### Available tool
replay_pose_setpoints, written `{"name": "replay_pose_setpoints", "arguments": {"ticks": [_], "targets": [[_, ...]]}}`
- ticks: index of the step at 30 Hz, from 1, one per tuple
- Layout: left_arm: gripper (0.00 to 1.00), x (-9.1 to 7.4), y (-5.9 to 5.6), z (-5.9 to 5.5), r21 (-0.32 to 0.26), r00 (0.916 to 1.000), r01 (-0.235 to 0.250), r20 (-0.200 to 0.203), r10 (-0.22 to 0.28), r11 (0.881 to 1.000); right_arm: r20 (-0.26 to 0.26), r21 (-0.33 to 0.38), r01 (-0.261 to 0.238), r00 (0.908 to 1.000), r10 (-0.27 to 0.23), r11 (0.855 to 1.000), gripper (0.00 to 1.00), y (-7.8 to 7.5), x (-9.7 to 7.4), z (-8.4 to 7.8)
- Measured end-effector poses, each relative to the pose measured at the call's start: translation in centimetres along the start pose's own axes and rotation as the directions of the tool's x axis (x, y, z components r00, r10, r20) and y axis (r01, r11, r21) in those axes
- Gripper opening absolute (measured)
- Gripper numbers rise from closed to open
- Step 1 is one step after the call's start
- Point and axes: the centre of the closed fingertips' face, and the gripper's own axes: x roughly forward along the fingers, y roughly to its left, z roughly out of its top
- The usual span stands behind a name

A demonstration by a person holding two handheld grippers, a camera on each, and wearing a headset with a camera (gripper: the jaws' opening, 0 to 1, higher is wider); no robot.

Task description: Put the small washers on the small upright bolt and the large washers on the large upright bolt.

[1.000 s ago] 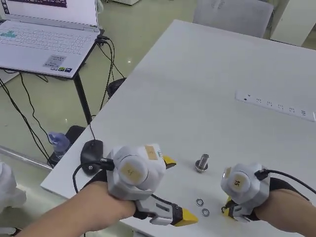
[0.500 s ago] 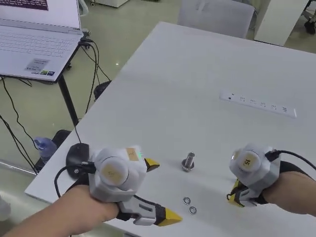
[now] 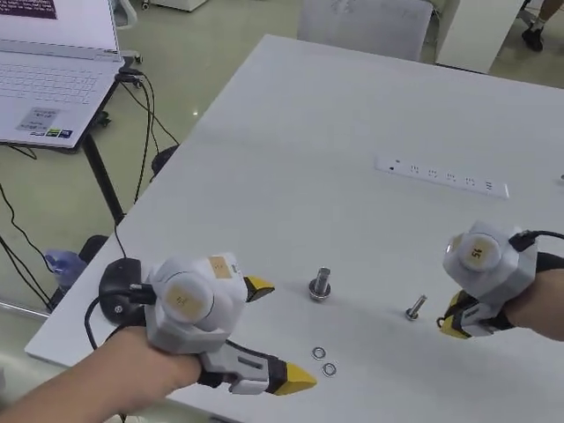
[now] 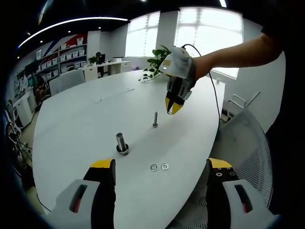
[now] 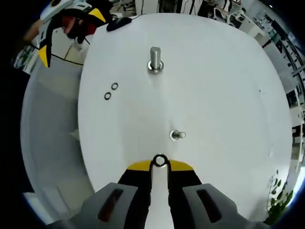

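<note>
Holding a washer (image 5: 159,161) pinched in right tongs (image 5: 159,165) | small bolt (image 5: 177,135) near, 1 o'clock | left tongs (image 3: 280,333) wide, empty | next: centre hole over bolt, release.

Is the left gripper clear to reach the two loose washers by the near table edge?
Probably yes. The left gripper is open and the two washers lie flat on bare table just ahead of its jaws, with nothing between; the large bolt stands further off.

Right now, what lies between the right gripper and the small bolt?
Bare table, per the right gripper view; the right gripper holds a washer near the small bolt.
</note>
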Motion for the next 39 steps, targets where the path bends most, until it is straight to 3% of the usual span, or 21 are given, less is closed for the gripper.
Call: {"name": "replay_pose_setpoints", "arguments": {"ticks": [4,10,19,22,28,39], "targets": [[0.78,0.1,0.2,-0.3,0.001,0.9999,-0.003,-0.014,0.003,1.0,0.003,0.008,0.006,1.0,-0.006,1.0,0.12,-0.9,-0.5,0.3],[0.8,0.2,0.5,-0.7,-0.005,0.9997,-0.003,-0.025,0.002,1.0,0.029,0.016,0.008,0.9995,-0.008,1.0,0.12,-1.4,-1.4,2.1],[0.87,0.3,0.6,-0.9,-0.02,0.9995,0.0,-0.031,-0.001,1.0,0.015,-0.022,0.009,0.9998,-0.009,1.0,0.12,-1.4,-0.8,3.4],[0.89,0.4,0.5,-1.3,-0.005,0.9985,0.002,-0.055,-0.003,1.0,0.015,-0.022,0.01,0.9998,-0.009,1.0,0.12,-1.5,-0.6,3.5],[0.94,0.4,0.3,-1.5,-0.01,0.9981,0.008,-0.061,-0.009,1.0,0.007,-0.025,-0.001,1.0,0.002,1.0,0.12,-1.4,-0.2,3.6],[0.92,0.4,0.1,-1.9,-0.006,0.9966,0.019,-0.08,-0.019,1.0,-0.011,-0.027,-0.01,0.9999,0.01,1.0,0.12,-1.7,0.7,3.4]]}}
